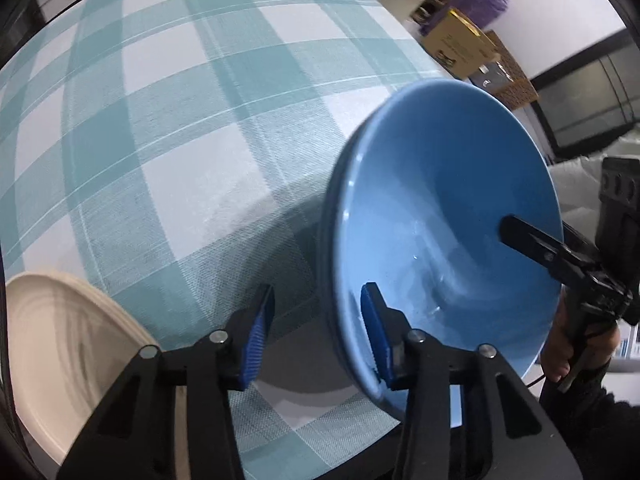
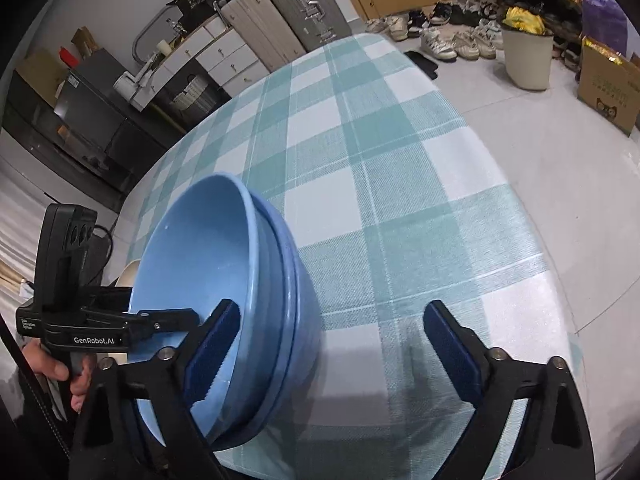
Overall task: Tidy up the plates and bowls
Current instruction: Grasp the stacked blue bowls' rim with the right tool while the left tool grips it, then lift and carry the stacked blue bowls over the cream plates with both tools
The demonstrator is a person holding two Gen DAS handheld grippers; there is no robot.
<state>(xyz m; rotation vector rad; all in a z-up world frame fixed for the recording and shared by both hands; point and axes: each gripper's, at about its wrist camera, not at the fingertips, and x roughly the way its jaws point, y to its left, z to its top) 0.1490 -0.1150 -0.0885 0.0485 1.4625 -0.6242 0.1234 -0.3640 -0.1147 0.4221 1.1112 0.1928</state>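
"GenRobot.AI" is read in white on the left gripper [image 2: 176, 316] body in the right wrist view, with a smaller label beside it too fine to make out. A cat face is printed on a cardboard box [image 2: 608, 92] on the floor, its lettering illegible. Stacked blue bowls [image 1: 444, 216] sit near the desk [image 1: 168, 128] edge on the teal-and-white checked cloth. The left gripper [image 1: 316, 332] is seen partly closed astride the near rim, one blue pad inside the top bowl and one outside; firm contact cannot be confirmed. The right gripper [image 2: 332, 352] is held wide, one pad inside the bowls [image 2: 224, 280], the other over bare cloth, nothing clamped. The stacking rims are shown clearly only in the right wrist view. A cream plate [image 1: 60, 352], cut off at the frame edge, is shown well only by the left wrist view. Suitcases [image 2: 280, 20] and shoes [image 2: 448, 40] appear only from the right. The hands on the handles are largely hidden.
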